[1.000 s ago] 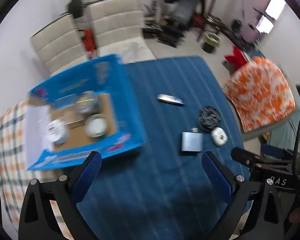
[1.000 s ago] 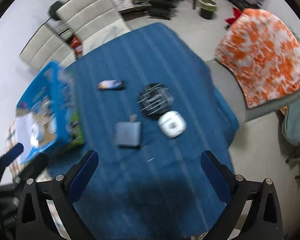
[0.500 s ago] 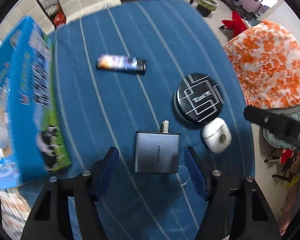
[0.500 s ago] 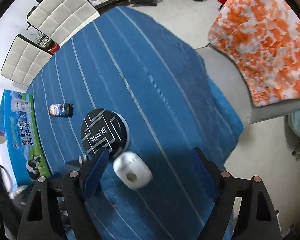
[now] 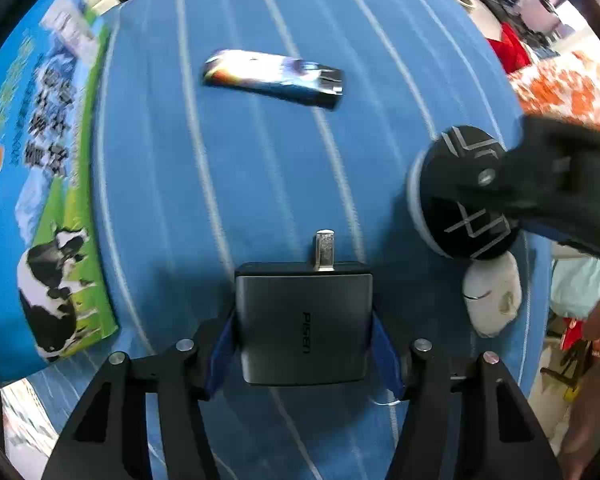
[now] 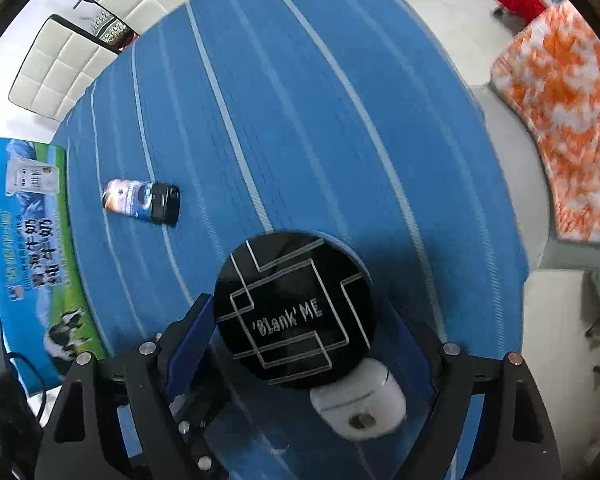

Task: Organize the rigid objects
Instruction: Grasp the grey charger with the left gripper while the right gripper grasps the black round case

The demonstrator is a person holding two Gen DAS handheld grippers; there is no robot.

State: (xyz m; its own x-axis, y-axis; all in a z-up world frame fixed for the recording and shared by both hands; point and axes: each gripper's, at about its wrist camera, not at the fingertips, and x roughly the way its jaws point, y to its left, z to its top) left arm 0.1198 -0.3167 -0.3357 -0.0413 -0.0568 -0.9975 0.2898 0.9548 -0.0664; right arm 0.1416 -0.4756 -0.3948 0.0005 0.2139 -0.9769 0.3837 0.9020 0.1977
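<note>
Blue striped tablecloth, white chairs, left gripper clamping grey charger, right gripper gripping black round tin

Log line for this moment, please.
left gripper: closed on grey charger | right gripper: straddling black round tin, grip unclear | lighter: untouched

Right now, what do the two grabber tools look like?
Both look alike. The left tool and the right tool have black frames with triangle-shaped holes, shiny silver screws at the joints, and flat blue pads on the inside of each finger. A thin black cable runs down the left edge of the left view.
</note>
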